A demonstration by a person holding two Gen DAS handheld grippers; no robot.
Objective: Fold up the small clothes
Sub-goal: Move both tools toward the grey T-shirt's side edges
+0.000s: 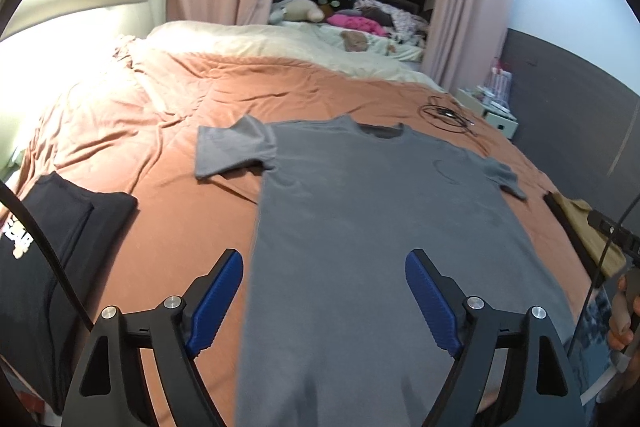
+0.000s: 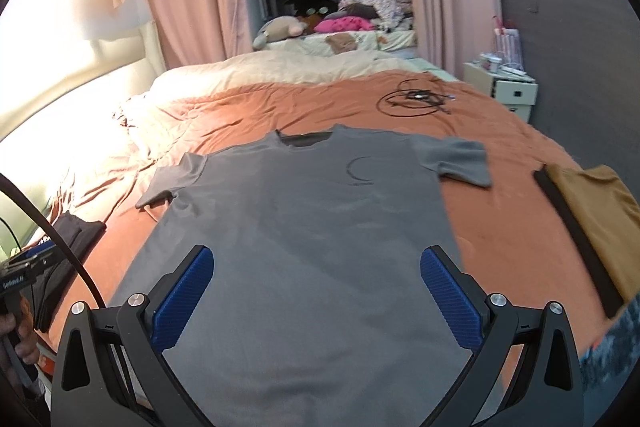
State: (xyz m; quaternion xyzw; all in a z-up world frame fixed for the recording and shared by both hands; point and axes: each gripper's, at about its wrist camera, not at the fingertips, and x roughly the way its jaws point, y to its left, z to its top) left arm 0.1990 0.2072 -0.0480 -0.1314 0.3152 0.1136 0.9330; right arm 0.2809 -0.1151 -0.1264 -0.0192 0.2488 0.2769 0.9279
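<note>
A grey T-shirt (image 1: 372, 227) lies flat and face up on the orange bedspread (image 1: 168, 147), collar far from me, both sleeves spread. It also shows in the right wrist view (image 2: 304, 227). My left gripper (image 1: 324, 259) is open and empty, hovering above the shirt's lower left part, its left finger past the shirt's left edge. My right gripper (image 2: 316, 255) is open and empty above the shirt's lower right part, its right finger near the shirt's right edge.
A folded black shirt (image 1: 48, 251) lies at the left of the bed, also seen in the right wrist view (image 2: 68, 239). A folded mustard garment (image 2: 596, 215) on a dark one lies at the right. A coiled black cable (image 2: 416, 99) lies beyond the collar. A white nightstand (image 2: 508, 87) stands at the right wall.
</note>
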